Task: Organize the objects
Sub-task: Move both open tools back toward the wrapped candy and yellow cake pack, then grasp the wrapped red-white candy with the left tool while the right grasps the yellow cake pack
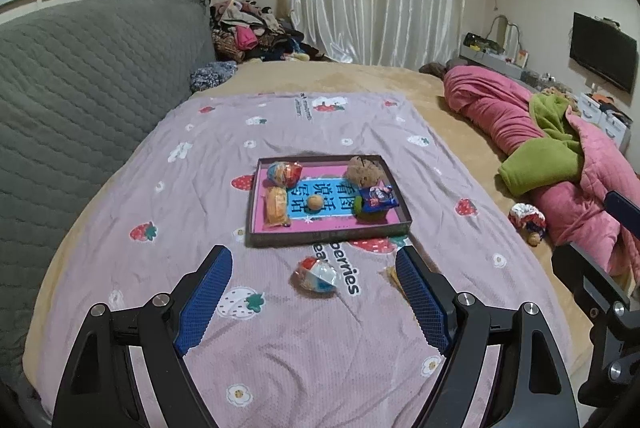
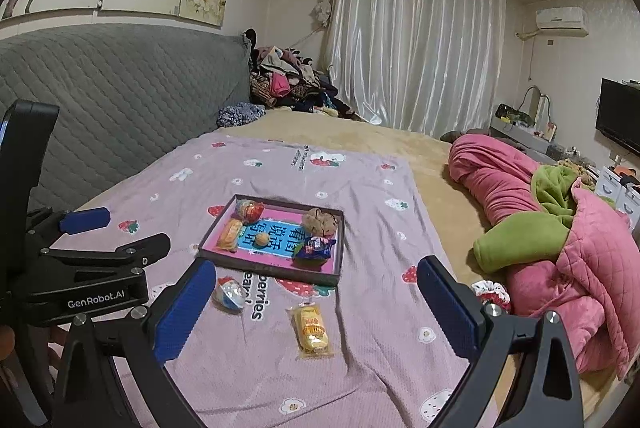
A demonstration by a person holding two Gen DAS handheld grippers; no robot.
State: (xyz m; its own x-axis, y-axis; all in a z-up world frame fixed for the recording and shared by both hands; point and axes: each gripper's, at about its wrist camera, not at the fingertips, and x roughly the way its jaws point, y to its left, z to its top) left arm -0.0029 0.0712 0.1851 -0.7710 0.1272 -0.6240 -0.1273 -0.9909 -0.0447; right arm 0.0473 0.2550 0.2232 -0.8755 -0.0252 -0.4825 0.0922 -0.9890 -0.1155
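"GenRobot.AI" marks the left hand-held gripper [image 2: 86, 220] (white lettering); the bedsheet [image 2: 360, 368] reads "berries"

Near cloth: bare around egg-shaped snack [image 1: 316, 274] and yellow snack packet [image 2: 313, 326]
Ahead: tray [image 1: 328, 234] wall blocks
Right: pink quilt [image 2: 560, 268]

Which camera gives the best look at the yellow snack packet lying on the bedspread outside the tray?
The right wrist view. The yellow snack packet lies fully visible there, between the open blue fingers. In the left wrist view only a corner peeks out behind the left hand-held gripper's right finger.
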